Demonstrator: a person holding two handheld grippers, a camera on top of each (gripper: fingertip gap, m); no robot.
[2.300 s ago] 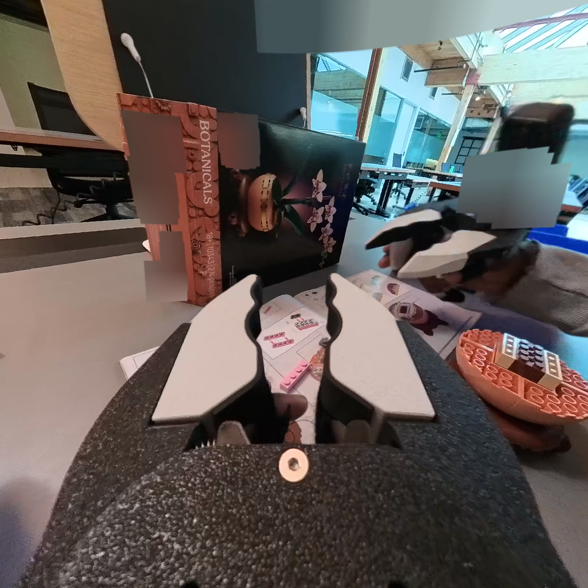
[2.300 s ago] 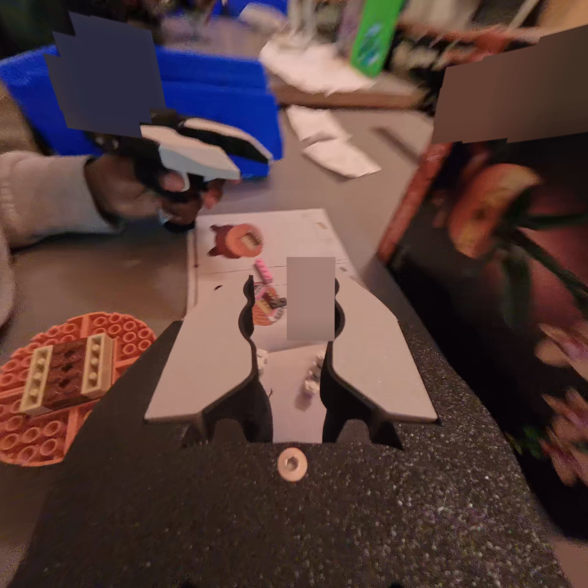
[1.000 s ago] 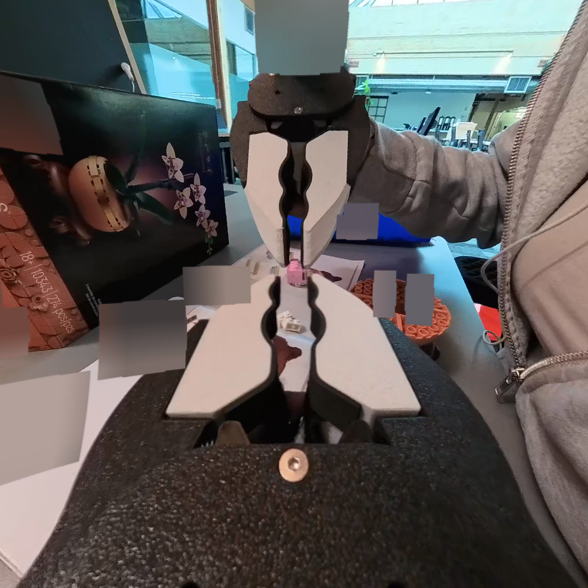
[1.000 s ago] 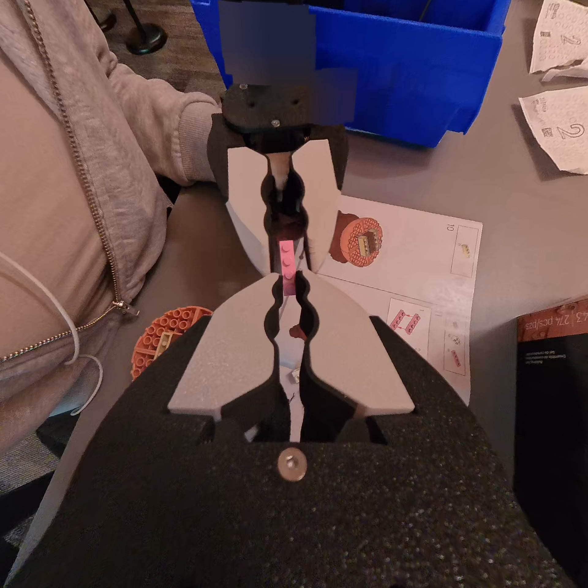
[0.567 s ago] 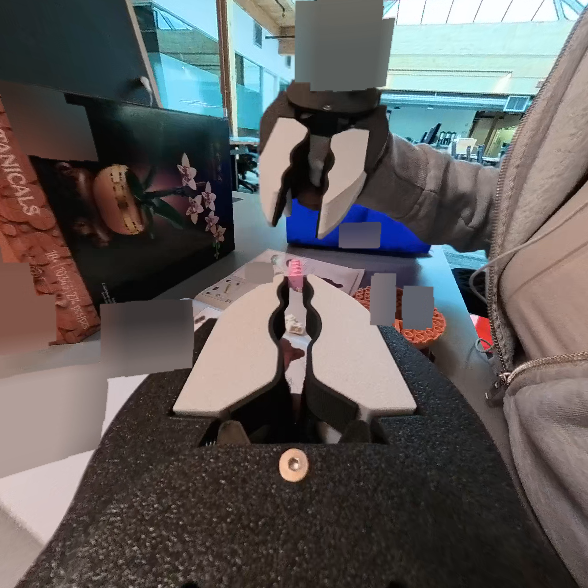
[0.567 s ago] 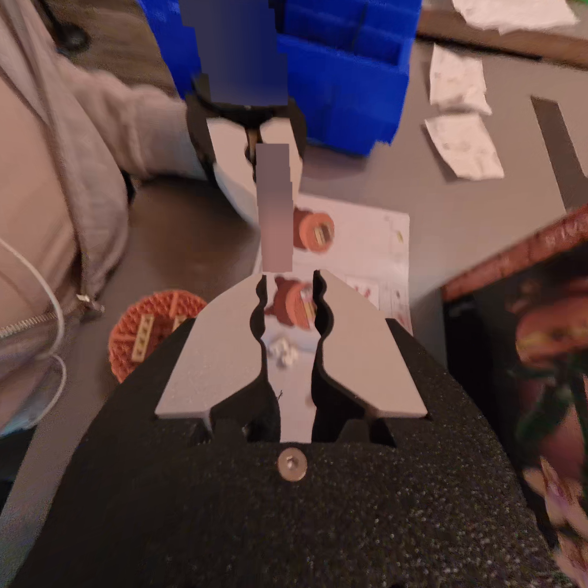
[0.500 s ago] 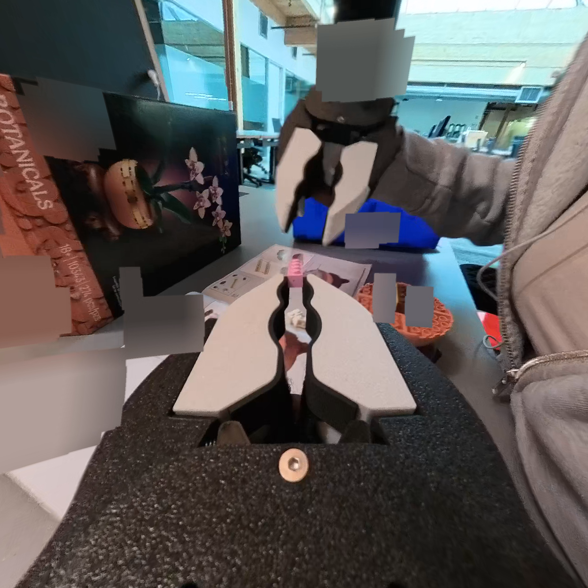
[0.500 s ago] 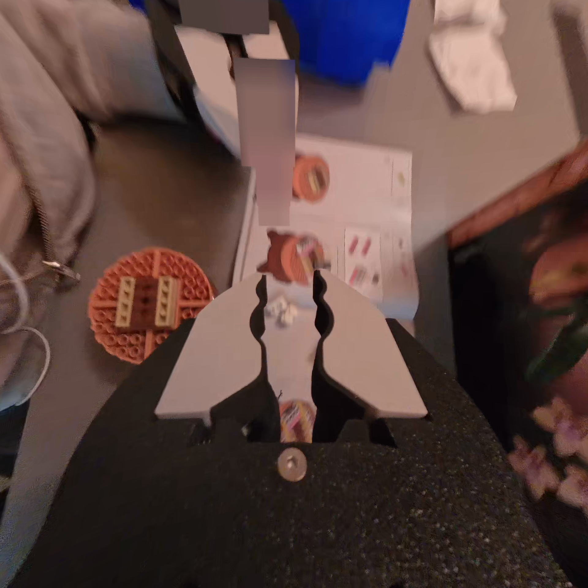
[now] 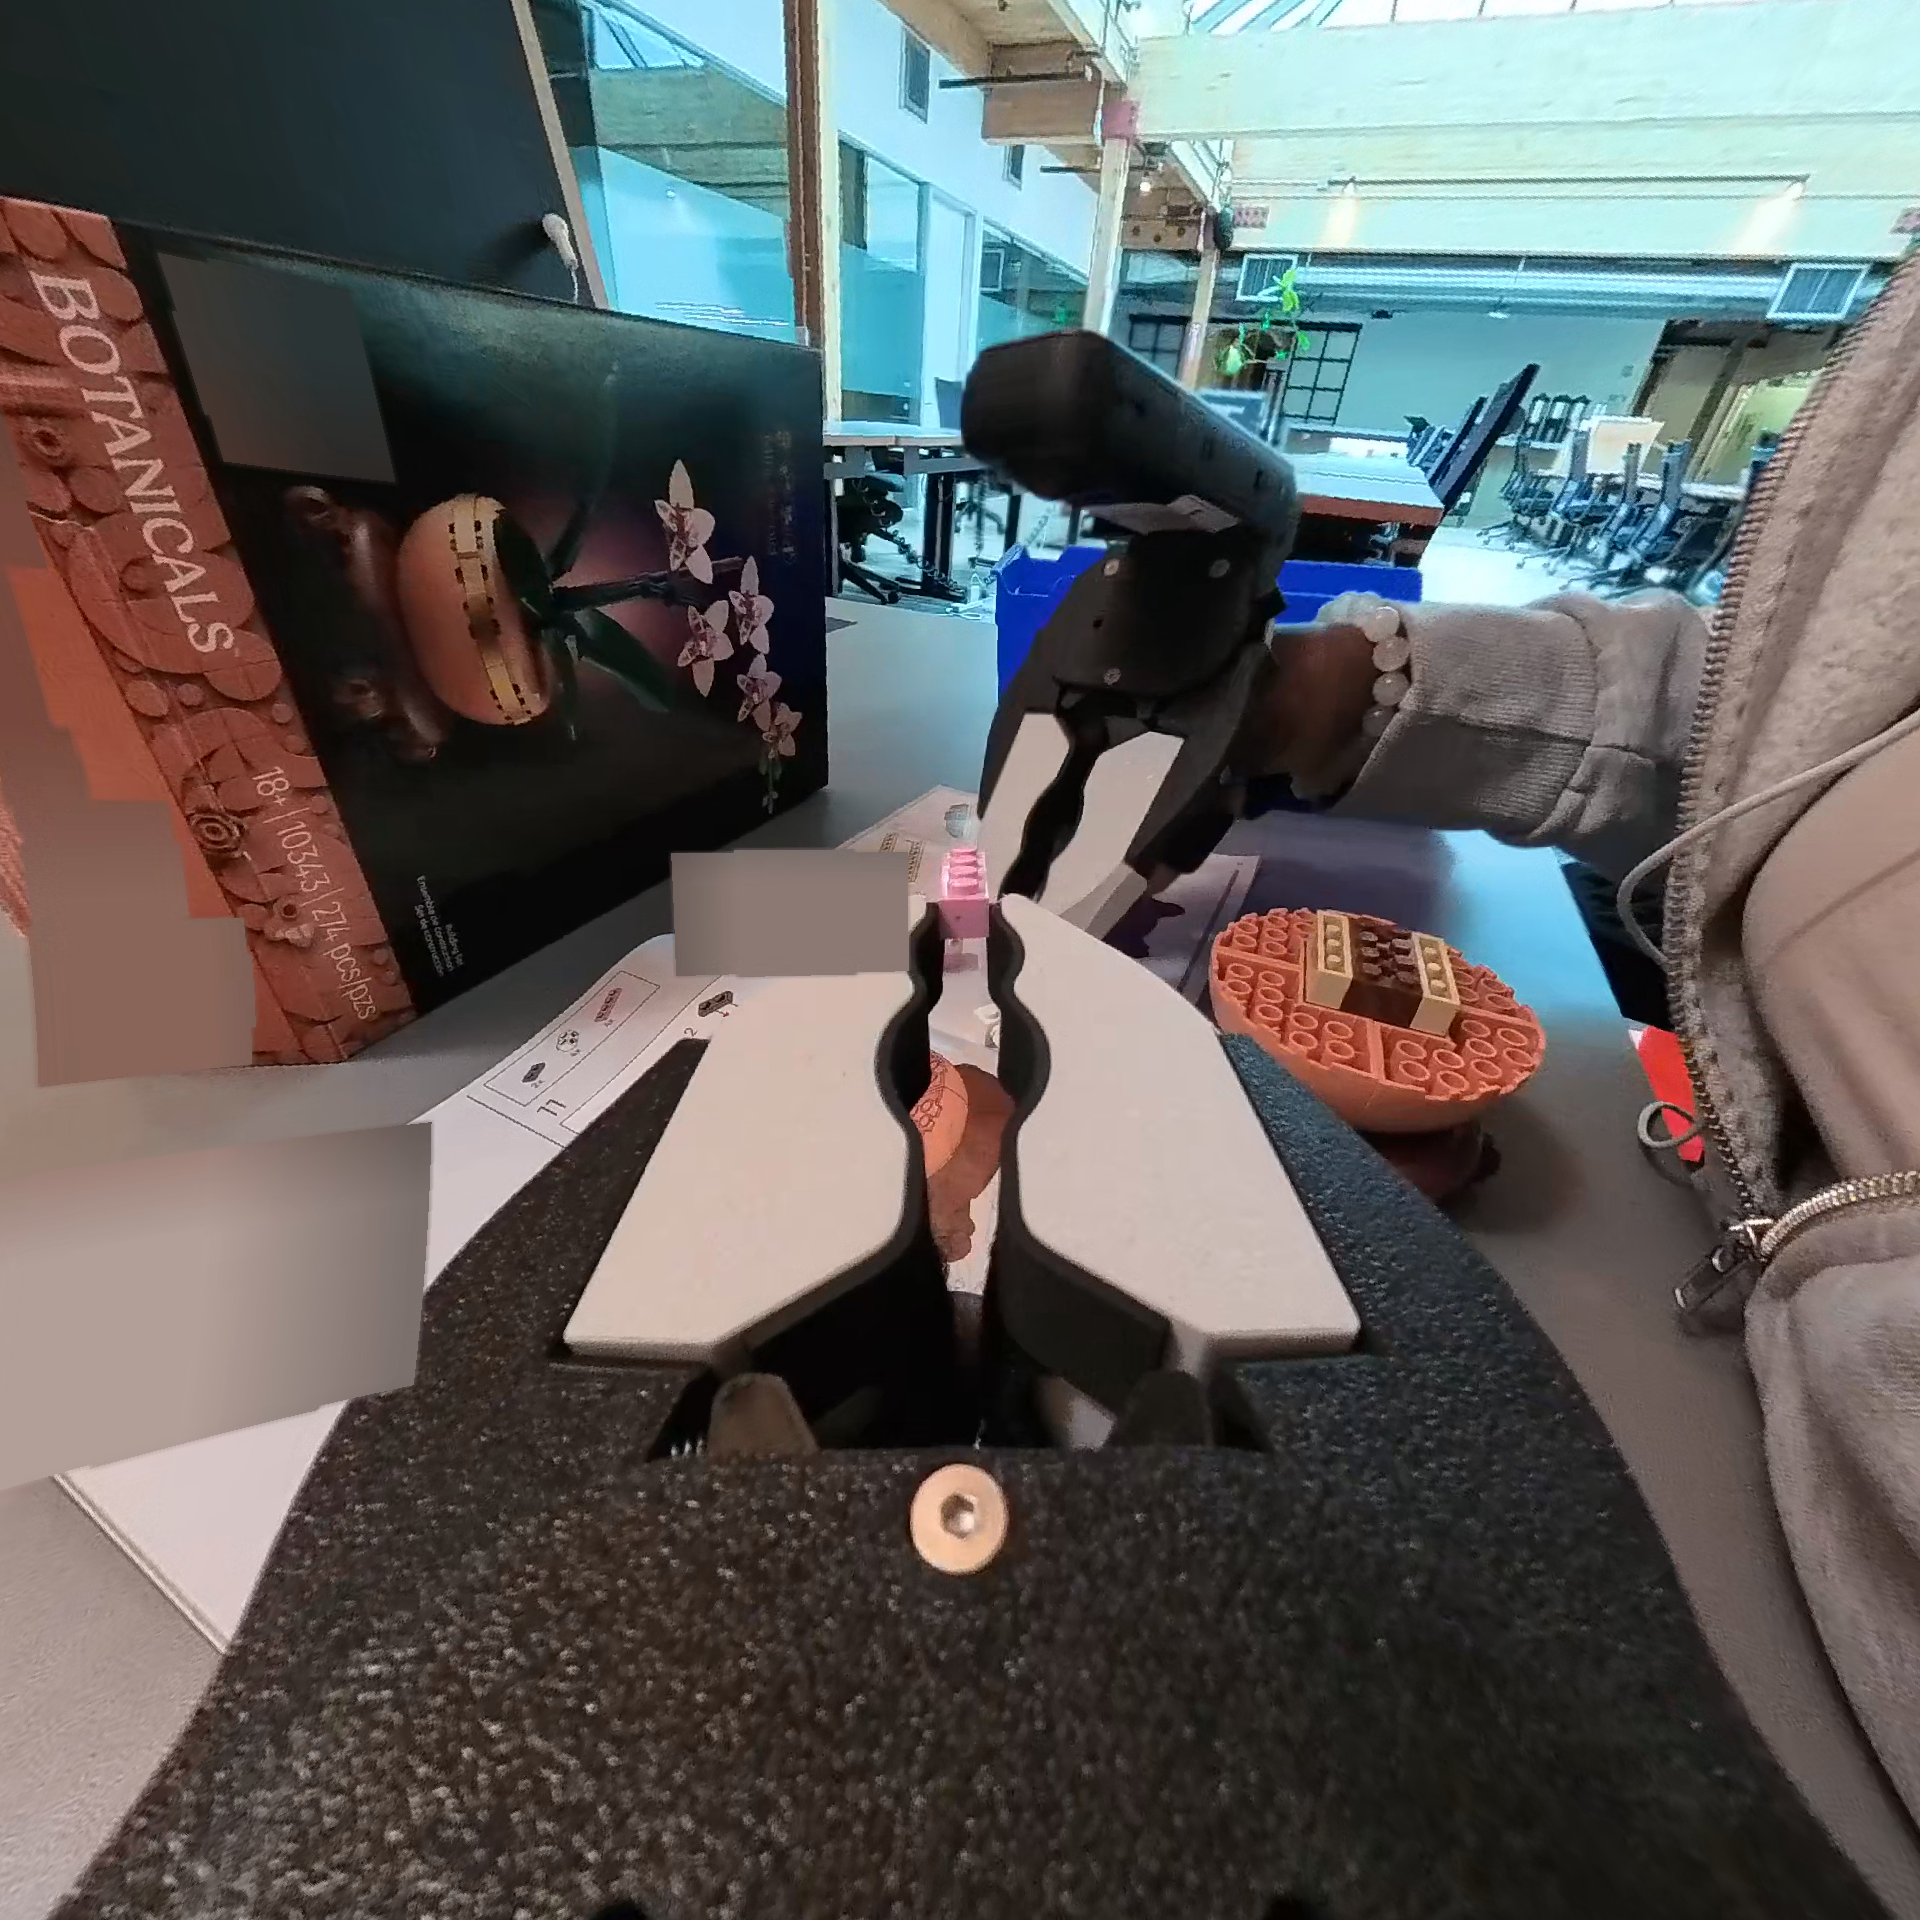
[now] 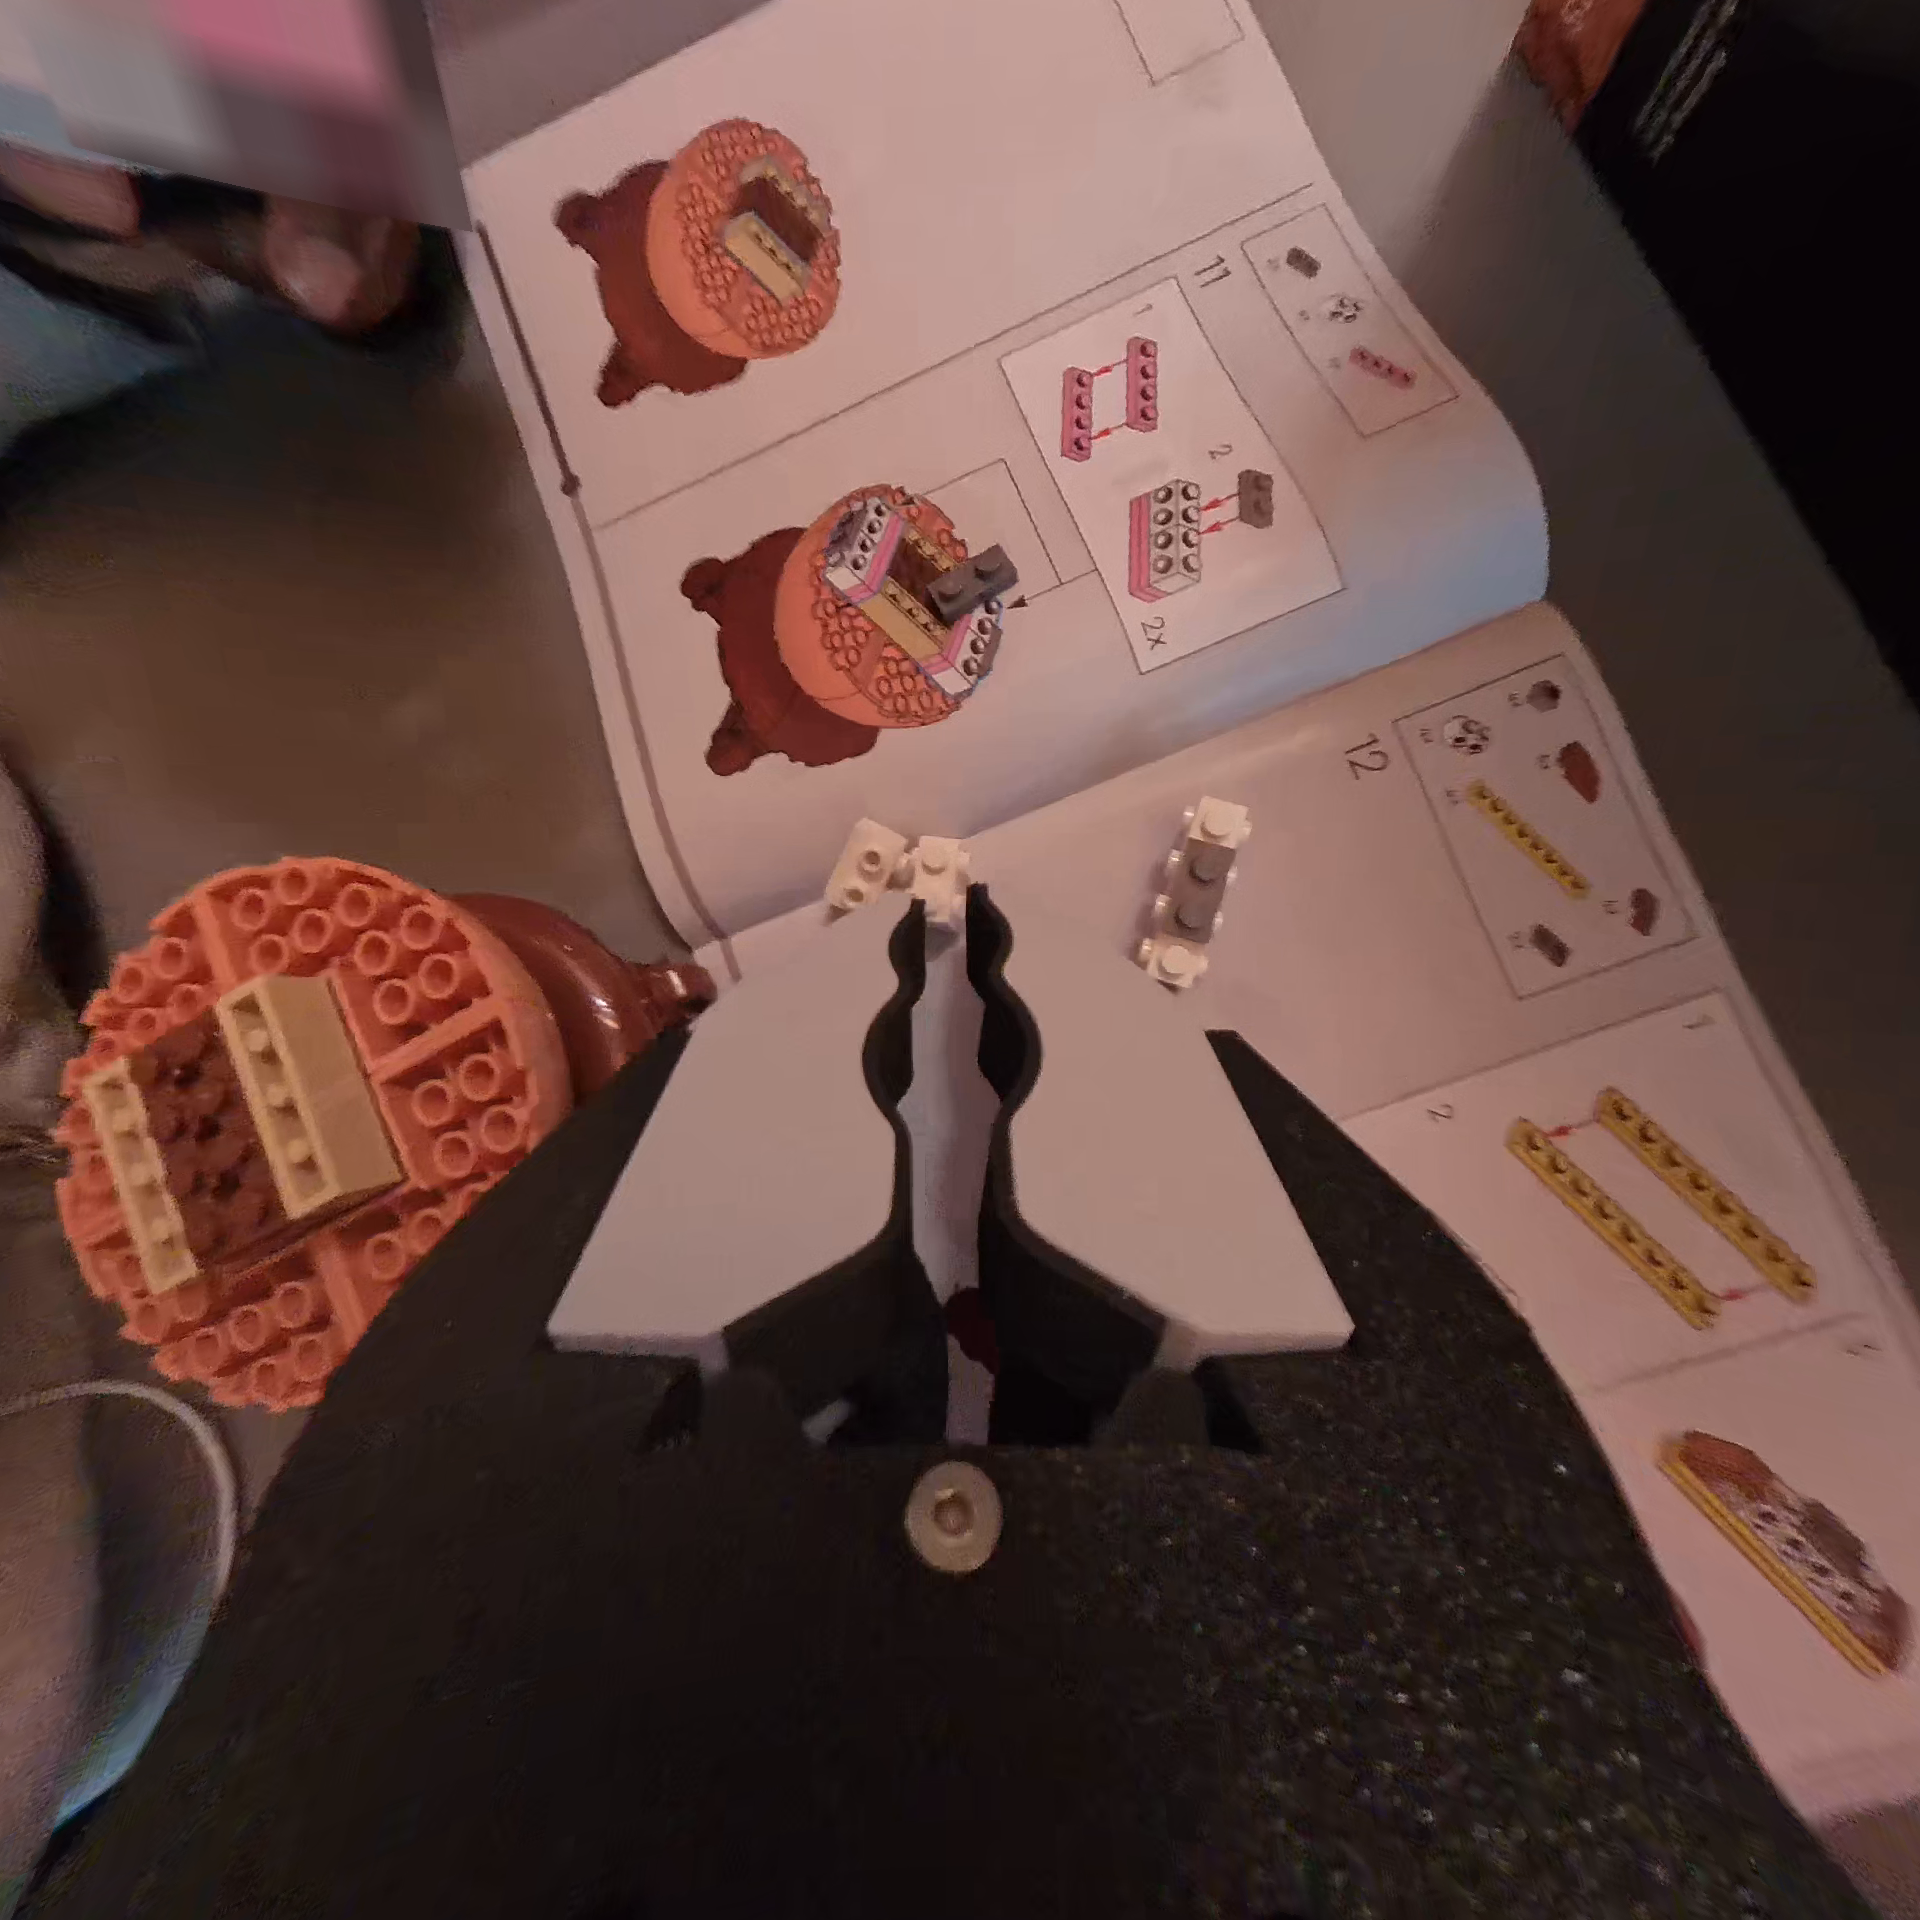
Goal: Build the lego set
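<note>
Left gripper (image 9: 966, 914) pinches pink brick (image 9: 963, 894) above booklet (image 10: 1039, 260). Right gripper (image 10: 940, 914), nearly closed, touches white brick (image 10: 940, 868) (grip unconfirmed). Risk: shallow tip hold lets either brick twist out before reaching round base (image 10: 301, 1132).

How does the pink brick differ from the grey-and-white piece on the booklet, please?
The pink brick is pink throughout; the grey-and-white piece mixes two colours. The pink brick is clamped in the left tongs; the grey-and-white piece lies loose on the instruction booklet. Both are small and studded.
</note>
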